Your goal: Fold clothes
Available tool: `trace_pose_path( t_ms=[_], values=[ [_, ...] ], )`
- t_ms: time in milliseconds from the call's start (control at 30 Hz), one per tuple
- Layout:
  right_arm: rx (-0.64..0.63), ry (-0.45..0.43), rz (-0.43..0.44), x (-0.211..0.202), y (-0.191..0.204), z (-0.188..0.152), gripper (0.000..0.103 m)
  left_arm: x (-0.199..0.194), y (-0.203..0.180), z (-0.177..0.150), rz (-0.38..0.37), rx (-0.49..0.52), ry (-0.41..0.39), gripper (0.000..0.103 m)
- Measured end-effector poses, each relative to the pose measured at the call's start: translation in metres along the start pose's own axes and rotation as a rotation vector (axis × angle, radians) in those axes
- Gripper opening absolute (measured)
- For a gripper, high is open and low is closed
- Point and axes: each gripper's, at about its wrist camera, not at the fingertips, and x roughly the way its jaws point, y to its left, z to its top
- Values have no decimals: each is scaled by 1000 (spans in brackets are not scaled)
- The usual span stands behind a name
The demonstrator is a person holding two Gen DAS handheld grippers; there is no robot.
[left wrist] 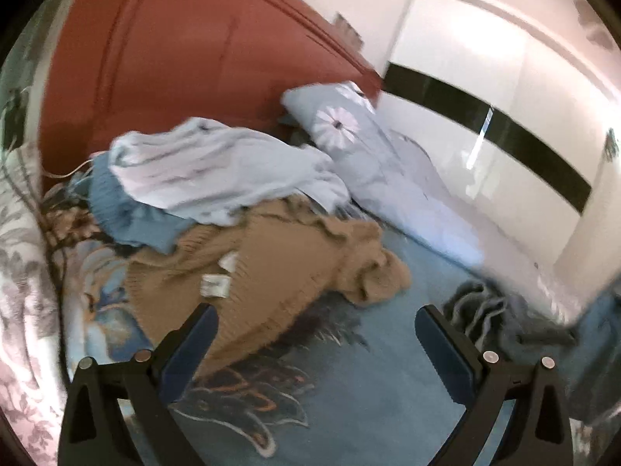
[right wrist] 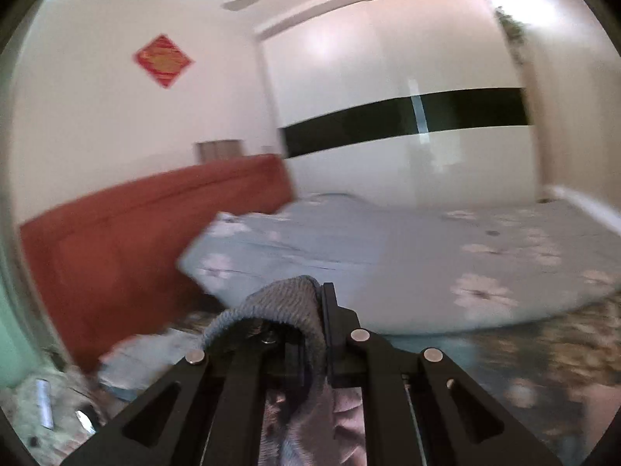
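Note:
In the left wrist view a pile of clothes lies on the bed: a tan knit sweater point(left wrist: 271, 256) in front, a pale blue-white garment point(left wrist: 217, 171) on top behind it, and a blue knit piece point(left wrist: 128, 213) at the left. My left gripper point(left wrist: 316, 330) is open and empty, hovering just in front of the tan sweater. A grey knit garment point(left wrist: 500, 314) lies bunched at the right. In the right wrist view my right gripper point(right wrist: 310, 303) is shut on a grey knit garment point(right wrist: 283, 306), which drapes over the fingers and hangs down, lifted above the bed.
A red padded headboard point(left wrist: 163, 58) stands behind the pile. A floral pillow point(left wrist: 349, 124) and light floral duvet point(right wrist: 388, 256) lie at the right. A white wardrobe with a black band point(right wrist: 407, 116) stands beyond the bed. The blue patterned bedsheet point(left wrist: 349, 388) lies under my left gripper.

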Motion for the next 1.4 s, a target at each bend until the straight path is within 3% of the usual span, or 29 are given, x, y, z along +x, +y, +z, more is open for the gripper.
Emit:
trace_pose_path(
  t_ms=[200, 333, 433, 533, 667, 933, 1033, 1133, 1200, 1233, 1267, 1400],
  values=[
    [128, 111, -274, -29, -126, -54, 8, 12, -33, -22, -39, 66, 61, 103],
    [291, 209, -394, -33, -207, -107, 8, 16, -55, -31, -156, 31, 110, 103],
    [323, 301, -466, -21, -246, -144, 8, 30, -75, -30, -203, 22, 171, 103],
    [303, 379, -517, 1, -263, -174, 9, 54, -97, -27, -235, 23, 238, 103],
    [251, 421, -546, 19, -267, -188, 10, 88, -118, -26, -256, 21, 324, 103],
    [153, 475, -621, 30, -273, -207, 10, 152, -158, -44, -205, 142, 433, 102],
    [126, 478, -632, 28, -268, -216, 11, 163, -167, -48, -222, 149, 459, 87],
    [83, 496, -645, 27, -262, -223, 12, 167, -176, -52, -228, 149, 477, 61],
    [70, 501, -650, 27, -259, -226, 13, 167, -184, -56, -243, 156, 481, 29],
    [70, 503, -649, 27, -259, -228, 13, 165, -187, -57, -247, 162, 477, 21],
    [73, 506, -645, 27, -260, -229, 13, 162, -189, -57, -252, 163, 467, 5],
    [104, 501, -632, 21, -261, -231, 13, 148, -178, -44, -296, 73, 418, 3]
  ],
)
